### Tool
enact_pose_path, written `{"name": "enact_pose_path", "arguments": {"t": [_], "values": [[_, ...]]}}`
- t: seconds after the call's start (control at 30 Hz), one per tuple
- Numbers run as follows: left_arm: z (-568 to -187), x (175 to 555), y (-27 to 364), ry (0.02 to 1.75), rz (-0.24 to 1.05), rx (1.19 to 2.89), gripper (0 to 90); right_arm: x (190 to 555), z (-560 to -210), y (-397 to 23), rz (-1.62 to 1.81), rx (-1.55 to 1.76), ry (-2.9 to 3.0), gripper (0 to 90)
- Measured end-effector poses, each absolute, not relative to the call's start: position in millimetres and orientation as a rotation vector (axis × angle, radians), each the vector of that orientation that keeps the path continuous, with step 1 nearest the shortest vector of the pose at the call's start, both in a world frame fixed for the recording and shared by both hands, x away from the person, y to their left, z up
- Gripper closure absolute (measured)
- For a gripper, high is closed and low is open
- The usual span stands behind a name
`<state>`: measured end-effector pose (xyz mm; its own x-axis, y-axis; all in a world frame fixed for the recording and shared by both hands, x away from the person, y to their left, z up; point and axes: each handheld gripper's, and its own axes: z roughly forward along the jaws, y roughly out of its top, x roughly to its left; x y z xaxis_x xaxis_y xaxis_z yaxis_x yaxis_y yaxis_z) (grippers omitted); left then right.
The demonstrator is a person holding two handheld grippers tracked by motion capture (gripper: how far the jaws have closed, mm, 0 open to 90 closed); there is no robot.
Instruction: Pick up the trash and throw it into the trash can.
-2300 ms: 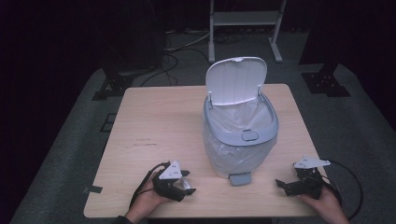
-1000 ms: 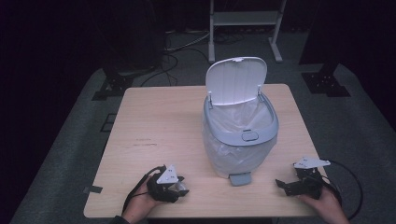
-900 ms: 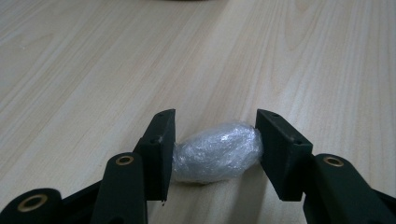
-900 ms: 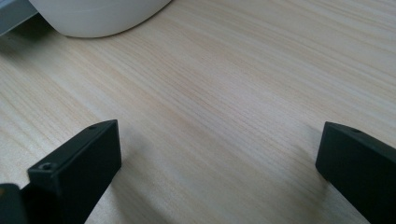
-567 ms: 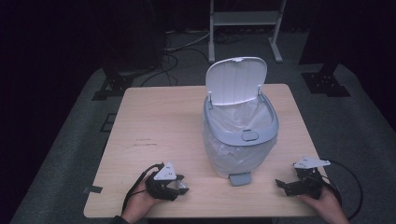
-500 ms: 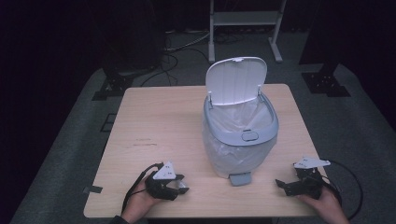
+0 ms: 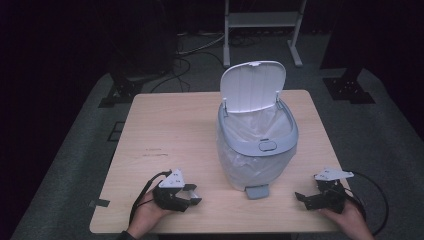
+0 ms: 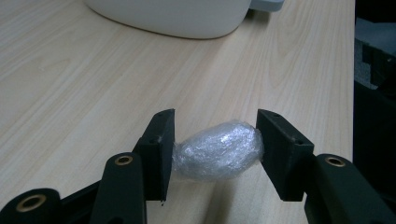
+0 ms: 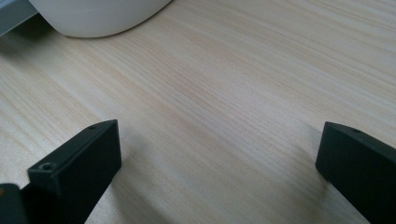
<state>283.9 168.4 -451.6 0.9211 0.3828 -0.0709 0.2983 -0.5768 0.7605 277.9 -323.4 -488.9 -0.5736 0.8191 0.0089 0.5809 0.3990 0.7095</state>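
Note:
My left gripper [image 8: 215, 135] is shut on a small crumpled wad of clear shiny wrap [image 8: 217, 150], which is pinched between both jaws just above the wooden table [image 8: 93, 70]. In the high view the left gripper [image 7: 191, 194] sits near the front edge, left of a white pedal bin [image 7: 257, 150]. The bin's lid [image 7: 252, 85] stands up, and a white liner shows inside. My right gripper [image 9: 219, 135] is open with bare wood between its jaws. In the high view the right gripper [image 7: 302, 198] rests right of the bin, near the front edge.
The bin's grey pedal [image 7: 256, 191] sticks out toward the front edge between the two grippers. The table's front edge [image 7: 215, 231] is close behind both hands. A white metal stand [image 7: 262, 20] is on the dark floor beyond the table.
My left gripper has shifted slightly to the left and back toward the front edge. The right gripper, the bin and its lid have stayed put.

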Motion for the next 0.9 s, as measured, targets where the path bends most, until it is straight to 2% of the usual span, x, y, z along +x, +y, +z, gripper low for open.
{"name": "enact_pose_path", "arguments": {"t": [0.33,0.9], "values": [[-441.0,289.7,171.4,0.479,0.086,2.179,48.5,277.9,-488.8,-323.4,0.972,1.214,2.320,0.0],[-404.9,299.2,168.1,0.417,0.104,2.106,48.5,277.9,-488.9,-323.4,0.972,1.213,2.319,0.0]]}}
